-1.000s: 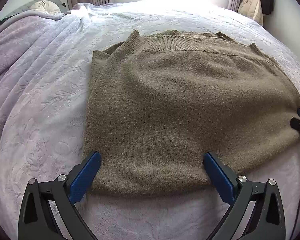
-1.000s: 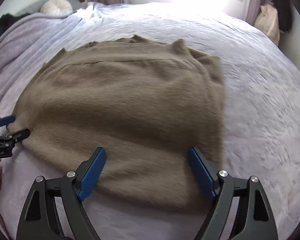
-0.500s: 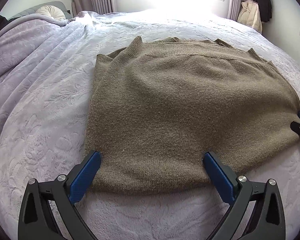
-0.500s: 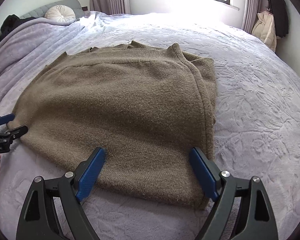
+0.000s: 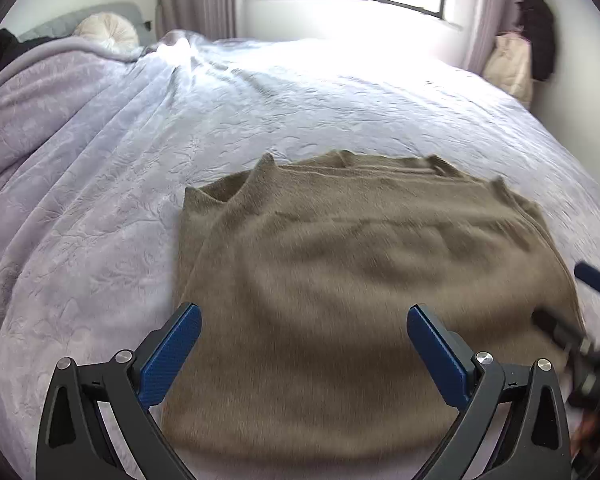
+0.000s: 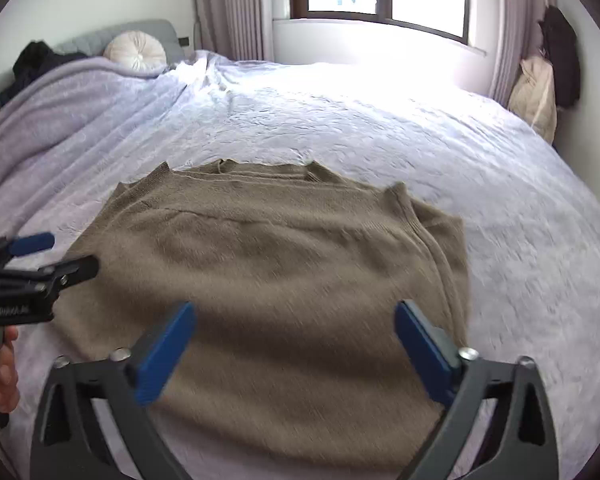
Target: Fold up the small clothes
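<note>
Lying folded – sweater [image 5: 360, 280], bedspread [image 5: 100, 220] beneath

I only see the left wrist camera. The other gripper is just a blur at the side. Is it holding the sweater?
Observer: No. The right gripper is opening its jaws above the brown sweater, and nothing is pinched between them.
Child: Who's holding my gripper?
Observer: A bare hand is wrapped round the handle of the left gripper, low at the picture's left edge.
</note>
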A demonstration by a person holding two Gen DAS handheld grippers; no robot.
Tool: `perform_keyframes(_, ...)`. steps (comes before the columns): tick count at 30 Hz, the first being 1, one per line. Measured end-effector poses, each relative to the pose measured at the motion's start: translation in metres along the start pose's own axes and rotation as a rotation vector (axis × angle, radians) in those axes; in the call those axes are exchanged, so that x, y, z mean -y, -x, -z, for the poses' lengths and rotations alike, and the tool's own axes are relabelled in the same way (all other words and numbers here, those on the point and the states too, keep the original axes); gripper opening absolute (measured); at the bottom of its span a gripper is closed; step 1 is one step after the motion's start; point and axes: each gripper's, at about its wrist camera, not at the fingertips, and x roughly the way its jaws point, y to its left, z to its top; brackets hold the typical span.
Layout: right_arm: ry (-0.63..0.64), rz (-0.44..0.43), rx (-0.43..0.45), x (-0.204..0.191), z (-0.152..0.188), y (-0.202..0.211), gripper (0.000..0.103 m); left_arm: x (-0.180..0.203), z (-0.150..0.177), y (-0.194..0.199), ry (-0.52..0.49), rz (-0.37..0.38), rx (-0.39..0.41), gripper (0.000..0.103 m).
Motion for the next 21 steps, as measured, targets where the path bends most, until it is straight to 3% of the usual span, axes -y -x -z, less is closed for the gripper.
perform_keyframes(4,0.078,0.015,-0.127,-0.029,-0.018,-0.047,0.103,0.004,-0.022,-0.034,0.060,0.008,-0.066,0.103)
perform_keyframes(6,0.109,0.015,-0.146,-0.040,-0.020,-0.062,0.103,0.008,-0.026,-0.050,0.065,0.038,-0.088,0.103)
perform_keyframes(8,0.127,0.022,-0.160,-0.042,-0.020,-0.076,0.103,0.009,-0.024,-0.068,0.047,0.016,-0.119,0.103)
perform_keyframes(10,0.100,0.012,-0.168,-0.028,-0.018,-0.081,0.103,0.000,-0.019,-0.084,0.022,-0.034,-0.137,0.103)
perform_keyframes(15,-0.062,0.030,-0.144,0.055,-0.008,-0.077,0.102,-0.035,-0.011,-0.076,0.039,0.063,-0.086,0.103)
perform_keyframes(17,-0.127,0.050,-0.146,0.081,-0.007,-0.072,0.102,-0.033,-0.011,-0.071,0.016,0.051,-0.082,0.103)
perform_keyframes(19,-0.179,0.004,-0.133,0.095,-0.010,-0.061,0.102,-0.025,-0.017,-0.063,0.006,0.001,-0.066,0.103)
perform_keyframes(21,-0.192,0.039,-0.080,0.093,-0.021,-0.048,0.102,-0.018,-0.029,-0.053,0.026,0.060,-0.028,0.103)
